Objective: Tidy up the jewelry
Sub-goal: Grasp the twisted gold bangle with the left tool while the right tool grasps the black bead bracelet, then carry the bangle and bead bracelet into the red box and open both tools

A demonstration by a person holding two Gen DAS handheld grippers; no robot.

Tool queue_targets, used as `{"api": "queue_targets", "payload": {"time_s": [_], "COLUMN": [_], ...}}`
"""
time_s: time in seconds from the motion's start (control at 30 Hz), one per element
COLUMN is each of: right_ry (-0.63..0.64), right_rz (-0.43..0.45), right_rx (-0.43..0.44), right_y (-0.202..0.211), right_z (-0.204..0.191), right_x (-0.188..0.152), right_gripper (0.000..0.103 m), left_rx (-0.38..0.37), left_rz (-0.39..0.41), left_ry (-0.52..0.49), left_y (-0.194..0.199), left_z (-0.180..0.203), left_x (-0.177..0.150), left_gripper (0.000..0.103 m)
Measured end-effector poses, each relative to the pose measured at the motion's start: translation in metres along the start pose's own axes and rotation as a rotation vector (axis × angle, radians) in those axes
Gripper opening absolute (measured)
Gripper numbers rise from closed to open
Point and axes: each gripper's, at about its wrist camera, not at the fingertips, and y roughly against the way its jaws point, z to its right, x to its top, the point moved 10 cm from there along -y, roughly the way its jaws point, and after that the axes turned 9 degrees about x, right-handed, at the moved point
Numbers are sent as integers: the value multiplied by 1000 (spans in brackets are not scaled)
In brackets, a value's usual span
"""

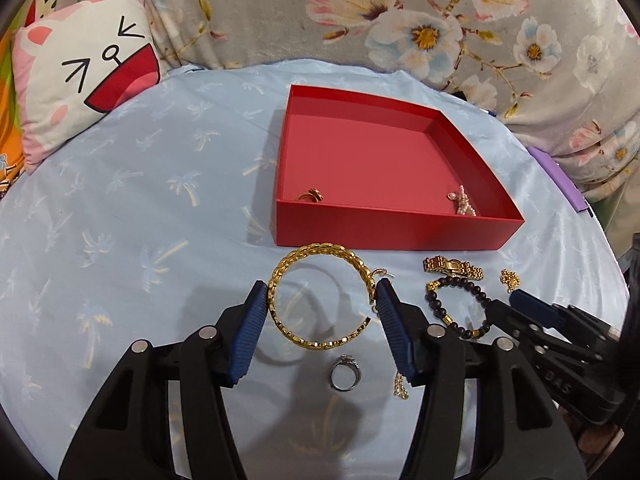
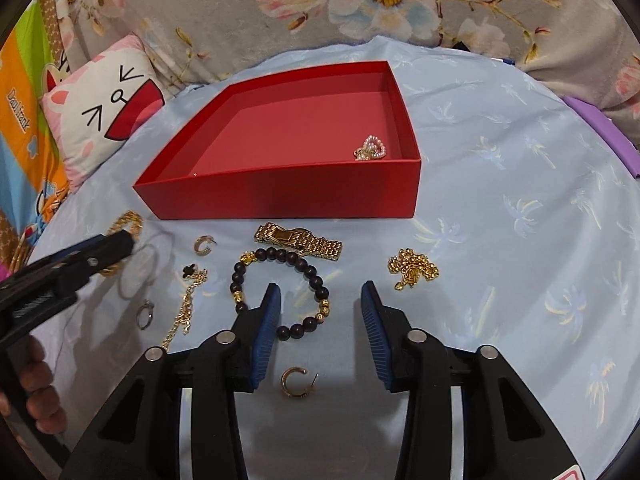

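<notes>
Left wrist view: pale blue palm-print cloth [image 1: 140, 200], floral blanket [image 1: 400, 20] behind

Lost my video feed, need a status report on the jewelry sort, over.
Left gripper shut on gold bangle, lifted. Right gripper open over beaded bracelet. Red box ahead, path clear.

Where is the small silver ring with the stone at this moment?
The small silver ring with a stone lies on the light blue cloth in the left wrist view, low at centre, just below the gold chain-link bangle, beside a thin gold chain.
</notes>
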Motion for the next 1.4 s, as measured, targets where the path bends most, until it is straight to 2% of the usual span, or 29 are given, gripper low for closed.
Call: {"api": "queue_targets", "payload": {"time_s": [0.13,0.2,0.27,0.43,0.63,0.77,0.97,1.07,1.2,1.4], "right_ry": [12,22,31,41,54,61,87,90,93,84], "right_rz": [-29,-27,-30,-26,24,83,214,265,296,290], "right_rx": [-9,-21,-27,-20,-23,-22,-49,-48,-51,-20], "right_y": [-11,-13,-15,-15,4,35,92,107,105,69], "right_z": [0,0,0,-2,-8,-12,-14,-13,-10,-8], "right_x": [-1,-1,0,0,5,16,55,80,108,145], "right_gripper": [26,24,14,7,7,7,7,7,7,7], "left_rx": [-2,-3,-3,-10,-15,-23,-37,-33,-20,2], "left_rz": [13,15,17,26,33,47,89,124,159,179], "left_ry": [-6,-5,-1,3,2,1,-5,-15,-25,-38], "left_y": [7,9,9,12,16,24,40,45,43,18], "left_z": [-5,-7,-8,-9,-8,-7,-2,3,10,20], "left_x": [1,1,1,5,7,12,32,51,79,120], "left_gripper": [54,54,54,54,54,54,54,54,54,54]}}
